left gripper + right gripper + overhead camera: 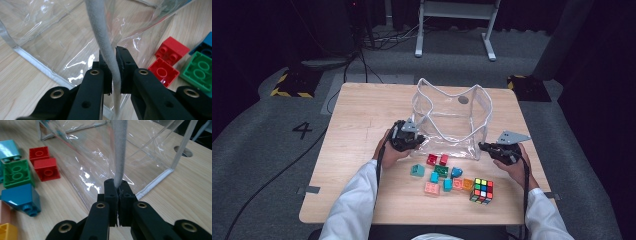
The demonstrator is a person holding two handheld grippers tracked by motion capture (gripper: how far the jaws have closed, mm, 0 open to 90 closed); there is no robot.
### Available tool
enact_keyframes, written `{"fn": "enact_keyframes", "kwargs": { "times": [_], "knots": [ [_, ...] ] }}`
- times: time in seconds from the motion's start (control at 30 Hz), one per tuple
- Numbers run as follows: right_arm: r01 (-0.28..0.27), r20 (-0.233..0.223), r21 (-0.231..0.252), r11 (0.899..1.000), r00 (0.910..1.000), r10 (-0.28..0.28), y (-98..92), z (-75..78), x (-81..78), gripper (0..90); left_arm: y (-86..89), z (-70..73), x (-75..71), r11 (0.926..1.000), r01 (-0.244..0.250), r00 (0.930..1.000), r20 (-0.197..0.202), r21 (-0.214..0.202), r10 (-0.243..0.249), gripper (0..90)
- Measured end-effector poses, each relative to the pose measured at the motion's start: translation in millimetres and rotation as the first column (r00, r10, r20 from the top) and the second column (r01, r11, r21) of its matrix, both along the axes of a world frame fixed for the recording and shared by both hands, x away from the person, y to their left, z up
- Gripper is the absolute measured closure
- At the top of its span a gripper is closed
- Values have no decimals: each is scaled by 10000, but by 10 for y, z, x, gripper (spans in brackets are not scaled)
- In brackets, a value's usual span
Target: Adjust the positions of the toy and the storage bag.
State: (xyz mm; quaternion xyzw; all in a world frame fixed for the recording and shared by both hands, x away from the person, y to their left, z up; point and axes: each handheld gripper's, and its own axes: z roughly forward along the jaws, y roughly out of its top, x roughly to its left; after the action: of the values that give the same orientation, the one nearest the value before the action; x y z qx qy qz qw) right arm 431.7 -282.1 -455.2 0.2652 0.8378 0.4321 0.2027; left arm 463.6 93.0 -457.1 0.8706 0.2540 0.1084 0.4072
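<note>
Hands in white sleeves enter a light wooden table (362, 120) from six o'clock, each carrying a black two-jaw gripper. One clear plastic bag with white fabric trim (452, 120) stands open at the table's centre. The left gripper (412, 141), at the bag's eight o'clock corner, is clenched on the white trim (103, 50), which runs between its pads. The right gripper (484, 146), at the bag's four o'clock corner, likewise pinches one strip of the trim (119, 152).

At six o'clock from the bag lies a loose cluster of plastic building bricks: two red (437, 159), one green (441, 171), four teal or blue (417, 170), one pink (431, 188) and what look like two orange (463, 184). One multicoloured puzzle cube (482, 190) sits just beside the orange pair, at the cluster's four o'clock. One round hole (463, 99) in the tabletop shows through the bag at its one o'clock.
</note>
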Motion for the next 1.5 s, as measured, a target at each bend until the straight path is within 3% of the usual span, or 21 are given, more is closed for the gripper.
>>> {"fn": "enact_keyframes", "kwargs": {
  "times": [0.23, 0.73, 0.77, 0.8, 0.93, 0.97, 1.03, 1.17, 1.23, 1.33, 1.37, 1.5],
  "knots": [
    [-515, -104, -94, 9986, 9986, 514, 128, 5, -79, 877, 142, -4, -117, 9999, -114, 9999, 43, -84, 114, 836],
    [-1604, -142, -378, 9863, 9870, 1599, 303, 24, -242, 876, 374, 5, -398, 10000, -52, 10000, 78, 73, 52, 827],
    [-1518, -335, -380, 9877, 9880, 1506, 307, 29, -272, 877, 379, 4, -407, 10000, -42, 9999, 121, 67, 41, 825],
    [-1658, -285, -399, 9854, 9859, 1647, 306, 30, -271, 876, 396, 8, -419, 9997, 79, 9999, 111, 222, -82, 823],
    [-1801, -175, -421, 9827, 9836, 1795, 330, 26, -304, 876, 432, -12, -474, 9999, -78, 9997, 237, 152, 75, 818],
    [-1720, -324, -493, 9839, 9848, 1706, 325, 36, -325, 876, 441, -22, -491, 9999, -96, 9999, 104, 36, 95, 818],
    [-1891, -184, -605, 9801, 9819, 1883, 324, 40, -332, 876, 456, -34, -506, 10000, -40, 9999, 119, 81, 39, 816],
    [-1833, -228, -475, 9819, 9830, 1824, 322, 30, -355, 876, 482, -54, -548, 9998, -119, 9997, 237, 158, 116, 810],
    [-1806, -271, -408, 9827, 9834, 1796, 331, 28, -366, 876, 497, -55, -567, 9999, -138, 9999, 50, 76, 138, 810],
    [-1890, -207, -432, 9810, 9819, 1883, 336, 29, -379, 876, 501, -62, -607, 9999, -130, 9998, 138, 64, 129, 810],
    [-1811, -372, -418, 9826, 9830, 1796, 332, 32, -397, 876, 510, -57, -614, 9998, -141, 9997, 225, 156, 138, 811],
    [-1955, -229, -400, 9799, 9806, 1947, 338, 27, -414, 876, 518, -62, -659, 9999, -133, 9998, 181, 102, 131, 807]
  ]
}}
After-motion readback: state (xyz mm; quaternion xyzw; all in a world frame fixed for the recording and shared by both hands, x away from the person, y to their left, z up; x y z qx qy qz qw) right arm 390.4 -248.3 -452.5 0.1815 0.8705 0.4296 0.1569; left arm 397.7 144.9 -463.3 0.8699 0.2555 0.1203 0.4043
